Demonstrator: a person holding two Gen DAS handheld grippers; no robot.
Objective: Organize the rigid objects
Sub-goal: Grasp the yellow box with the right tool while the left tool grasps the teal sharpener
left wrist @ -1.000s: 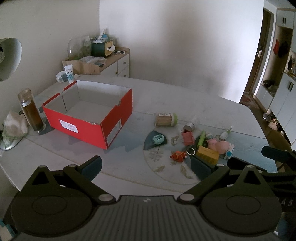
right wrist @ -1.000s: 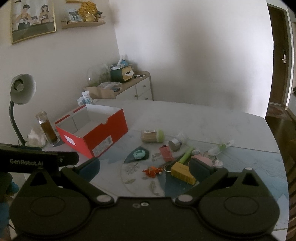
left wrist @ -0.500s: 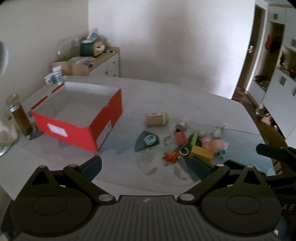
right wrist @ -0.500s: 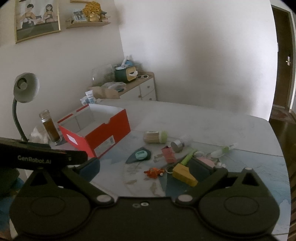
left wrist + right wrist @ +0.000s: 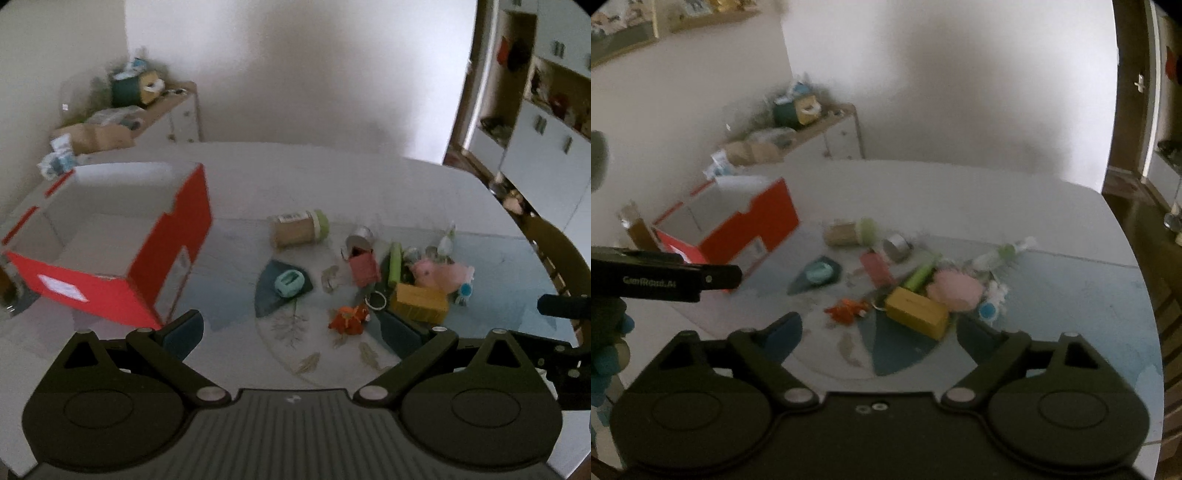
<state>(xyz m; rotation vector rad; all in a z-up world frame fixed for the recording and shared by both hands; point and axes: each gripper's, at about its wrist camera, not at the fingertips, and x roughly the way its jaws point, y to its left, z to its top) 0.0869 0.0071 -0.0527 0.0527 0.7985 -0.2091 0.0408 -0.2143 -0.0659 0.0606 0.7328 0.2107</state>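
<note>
Both the left gripper [image 5: 291,330] and the right gripper [image 5: 877,334] are wide open and hold nothing, so the person should probably pick one toy, like the yellow block-shaped box [image 5: 916,312] near the open red cardboard box [image 5: 110,240], and squeeze its flat sides.

- Box [image 5: 177,236]: red outside, white inside.
- Block [image 5: 419,302]: yellow.
- Soft toy [image 5: 441,272]: pink.
- Small figure [image 5: 349,318]: orange.
- Mat [image 5: 295,343]: pale, leaf pattern, teal wedges.

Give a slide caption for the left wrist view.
Open left gripper above table: empty red box left, small clutter right.
</note>
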